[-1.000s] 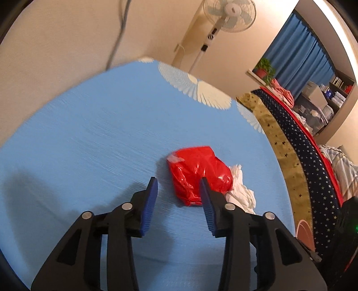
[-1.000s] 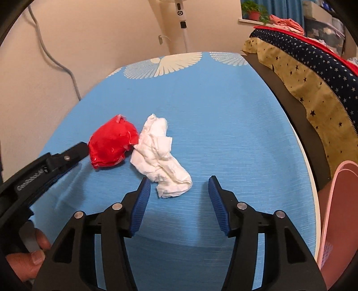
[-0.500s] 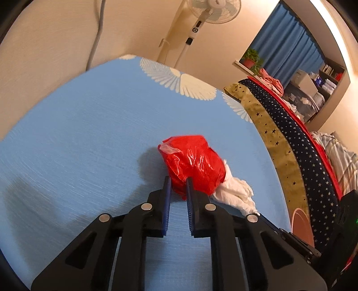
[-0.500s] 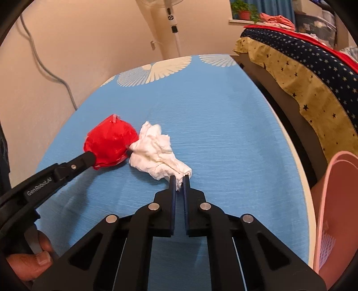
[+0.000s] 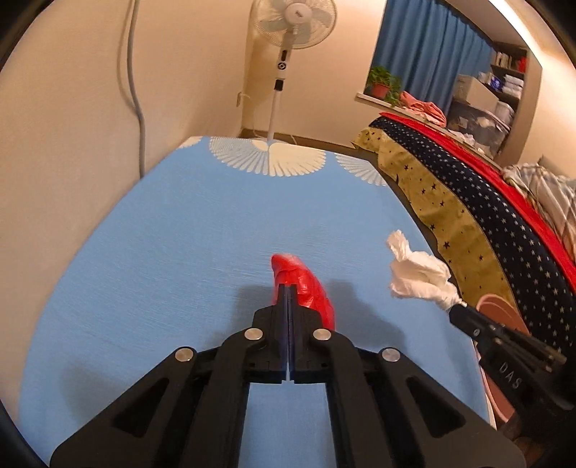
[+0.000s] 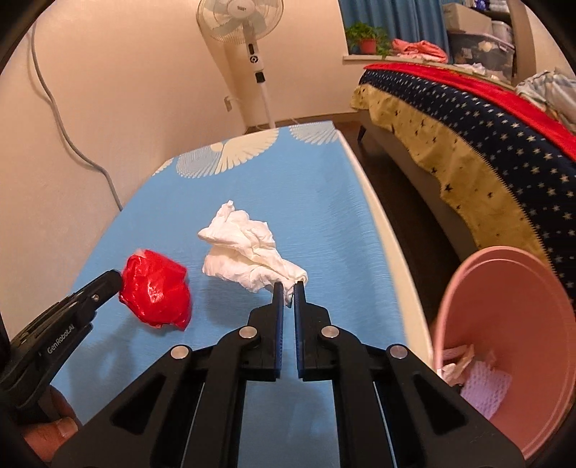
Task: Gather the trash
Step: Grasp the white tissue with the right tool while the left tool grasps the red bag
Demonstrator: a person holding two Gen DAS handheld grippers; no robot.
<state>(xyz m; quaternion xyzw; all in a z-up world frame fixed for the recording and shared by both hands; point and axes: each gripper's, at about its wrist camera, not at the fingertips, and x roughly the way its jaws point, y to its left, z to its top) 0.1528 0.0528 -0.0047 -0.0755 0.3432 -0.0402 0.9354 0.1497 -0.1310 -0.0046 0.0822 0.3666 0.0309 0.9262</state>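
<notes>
A crumpled red plastic bag [image 5: 306,288] hangs above the blue table [image 5: 180,234], pinched by my left gripper [image 5: 288,288], which is shut on it. From the right wrist view the red bag [image 6: 156,291] shows at the left, with the left gripper [image 6: 115,279] shut on its edge. My right gripper [image 6: 288,289] is shut on a corner of a crumpled white tissue [image 6: 248,255], lifted off the table. In the left wrist view the white tissue [image 5: 417,275] hangs from the right gripper [image 5: 457,306] at the right.
A pink bin [image 6: 504,331] stands off the table's right edge with some scraps inside. A bed with a starred cover [image 6: 468,136] lies beyond it. A standing fan [image 5: 293,21] and a wall cable [image 5: 136,90] are at the back. A hand [image 6: 54,428] shows at bottom left.
Both grippers closed, the left on the red bag and the right on the tissue. Both then rose off the table with their loads, and the two pieces came apart.
</notes>
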